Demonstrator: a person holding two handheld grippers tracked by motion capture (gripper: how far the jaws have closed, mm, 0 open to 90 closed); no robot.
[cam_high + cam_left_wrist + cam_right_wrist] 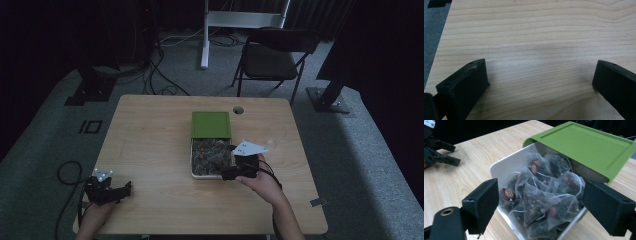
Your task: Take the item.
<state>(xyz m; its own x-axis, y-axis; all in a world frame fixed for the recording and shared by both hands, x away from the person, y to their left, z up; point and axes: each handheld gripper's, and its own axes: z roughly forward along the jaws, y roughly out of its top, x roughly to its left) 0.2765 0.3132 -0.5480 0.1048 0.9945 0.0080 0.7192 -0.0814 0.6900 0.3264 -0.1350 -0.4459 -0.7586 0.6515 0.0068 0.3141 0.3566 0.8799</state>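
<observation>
Right gripper [540,202]: jaws standing wide apart, framing white tin [506,165] holding pyramid tea bags [541,200]. Green lid [586,145] sliding partway off. Left gripper [439,152] lying far-left on table [474,162], apparently open.

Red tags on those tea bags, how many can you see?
2: one red tag near the left tool jaw, another farther back toward the green lid. More may lie buried under the pile.

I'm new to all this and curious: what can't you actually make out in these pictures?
- Far end of the tin: right gripper view, covered by the green lid.
- Tea bags: high view, too small and dim to count.
- Print on the tea bag tags: right gripper view, too small.
- Left gripper: left gripper view, its body is cut off by the bottom edge.
</observation>
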